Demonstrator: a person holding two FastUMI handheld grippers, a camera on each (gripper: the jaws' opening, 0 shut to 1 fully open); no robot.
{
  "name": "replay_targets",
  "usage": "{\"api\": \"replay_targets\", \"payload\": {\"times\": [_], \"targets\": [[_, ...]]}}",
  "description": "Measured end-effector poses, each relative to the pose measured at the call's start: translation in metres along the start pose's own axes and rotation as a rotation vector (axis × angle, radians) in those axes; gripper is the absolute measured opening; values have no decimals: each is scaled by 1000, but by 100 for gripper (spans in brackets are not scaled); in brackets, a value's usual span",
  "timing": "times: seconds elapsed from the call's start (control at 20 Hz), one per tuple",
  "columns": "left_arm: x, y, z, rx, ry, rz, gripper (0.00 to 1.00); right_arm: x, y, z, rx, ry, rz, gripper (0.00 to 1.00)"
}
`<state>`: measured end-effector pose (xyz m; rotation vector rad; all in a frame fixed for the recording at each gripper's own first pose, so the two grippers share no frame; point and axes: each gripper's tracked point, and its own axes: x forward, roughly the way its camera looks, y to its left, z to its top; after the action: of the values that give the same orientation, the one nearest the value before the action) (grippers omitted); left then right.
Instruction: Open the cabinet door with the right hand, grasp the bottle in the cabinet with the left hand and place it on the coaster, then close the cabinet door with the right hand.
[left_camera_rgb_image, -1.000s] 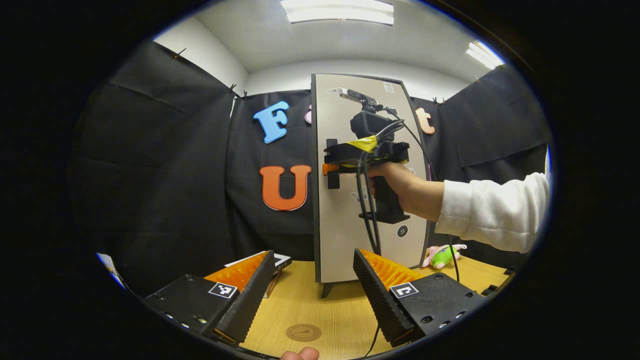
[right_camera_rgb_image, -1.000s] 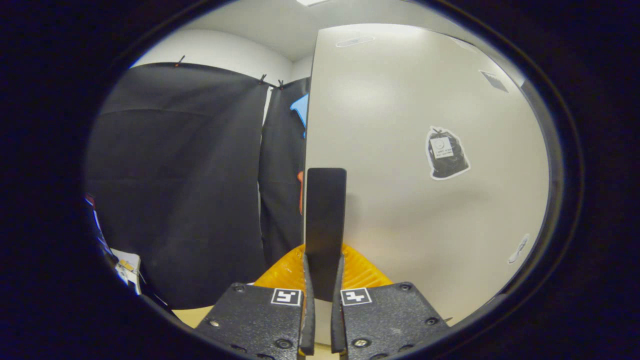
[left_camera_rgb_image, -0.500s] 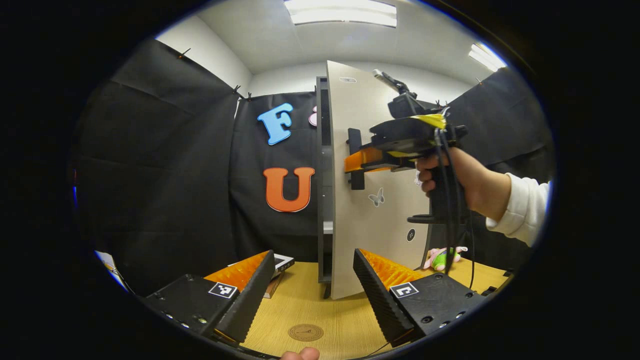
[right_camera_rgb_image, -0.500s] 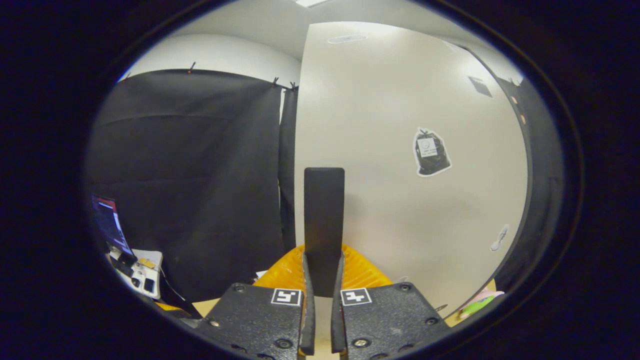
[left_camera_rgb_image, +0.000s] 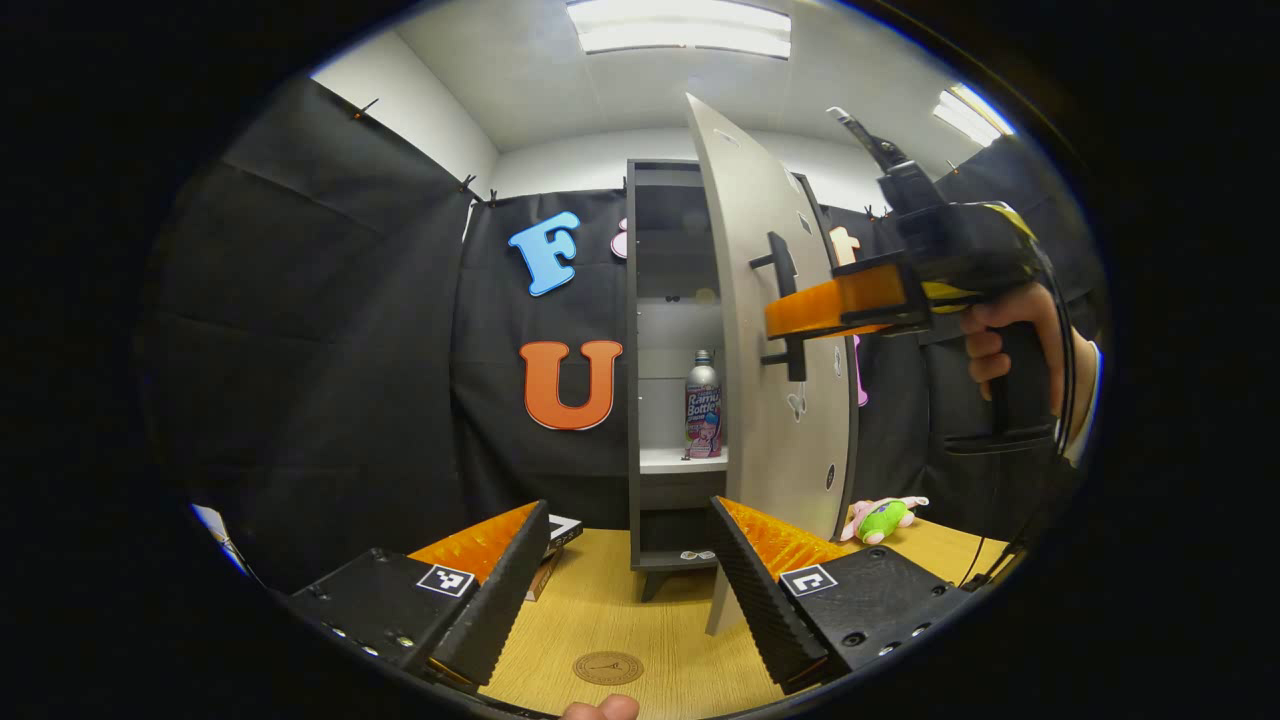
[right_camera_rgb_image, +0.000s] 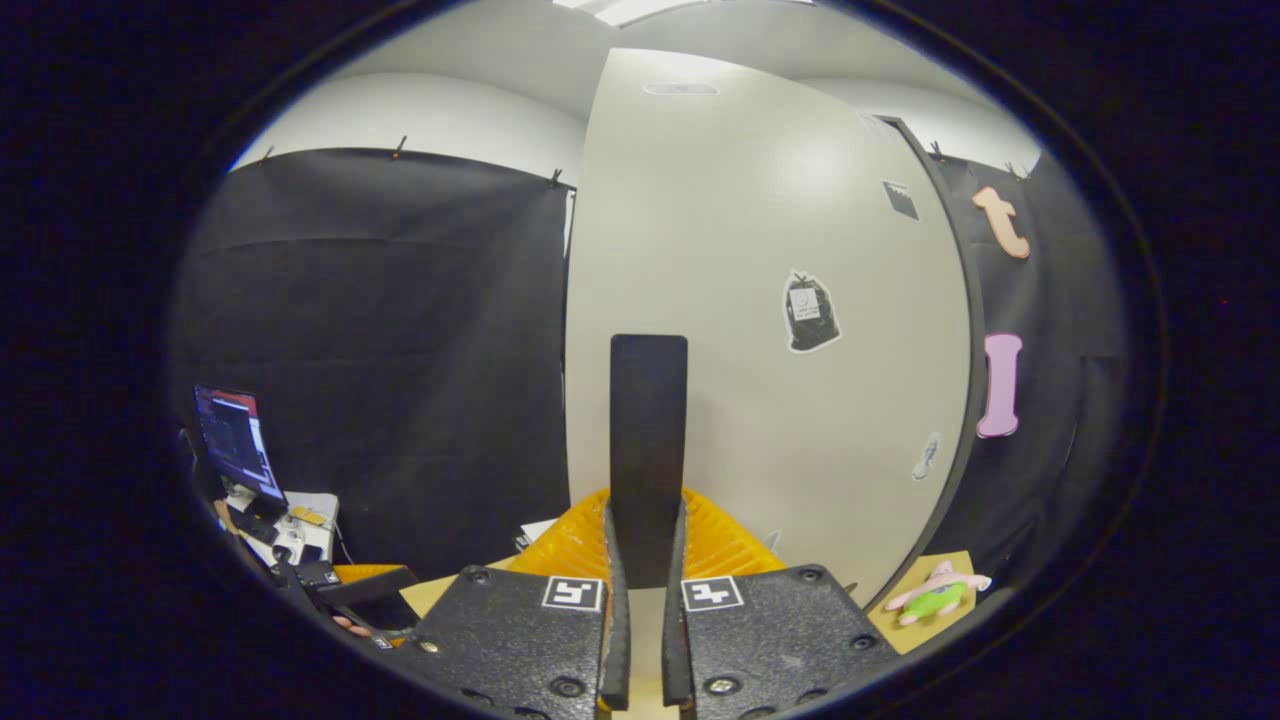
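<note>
The tall cabinet (left_camera_rgb_image: 634, 360) stands at the back of the wooden table, its grey door (left_camera_rgb_image: 770, 330) swung well out toward me. My right gripper (right_camera_rgb_image: 646, 540) is shut on the door's black handle (right_camera_rgb_image: 648, 440); in the left gripper view that gripper (left_camera_rgb_image: 790, 318), held by a hand, clamps the handle (left_camera_rgb_image: 783, 290). Inside, a silver bottle (left_camera_rgb_image: 703, 404) with a pink label stands upright on a white shelf (left_camera_rgb_image: 680, 460). A round brown coaster (left_camera_rgb_image: 608, 667) lies on the table between my left gripper's fingers. My left gripper (left_camera_rgb_image: 620, 590) is open and holds nothing, well short of the cabinet.
A green and pink plush toy (left_camera_rgb_image: 880, 516) lies on the table right of the cabinet, and it shows in the right gripper view as well (right_camera_rgb_image: 935, 592). A flat box (left_camera_rgb_image: 555, 535) sits left of the cabinet. A monitor and clutter (right_camera_rgb_image: 240, 450) stand beyond the table.
The right gripper has pulled the door from shut to wide open, swinging right. The bottle and shelves have come into sight. My left gripper has stayed put.
</note>
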<state>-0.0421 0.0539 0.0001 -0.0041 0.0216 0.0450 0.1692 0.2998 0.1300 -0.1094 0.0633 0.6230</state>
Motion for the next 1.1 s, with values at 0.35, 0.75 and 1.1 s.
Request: {"api": "replay_targets", "payload": {"times": [0.35,0.75,1.1], "targets": [[1,-23,5,-5,-7,-53,95,-31,-14,0,13,-9,-75,16],[0,-61,4,-11,-9,-129,95,-48,-38,-2,7,-14,-202,15],[-5,-94,2,-6,0,-199,95,-61,-66,1,-17,-22,-339,9]]}}
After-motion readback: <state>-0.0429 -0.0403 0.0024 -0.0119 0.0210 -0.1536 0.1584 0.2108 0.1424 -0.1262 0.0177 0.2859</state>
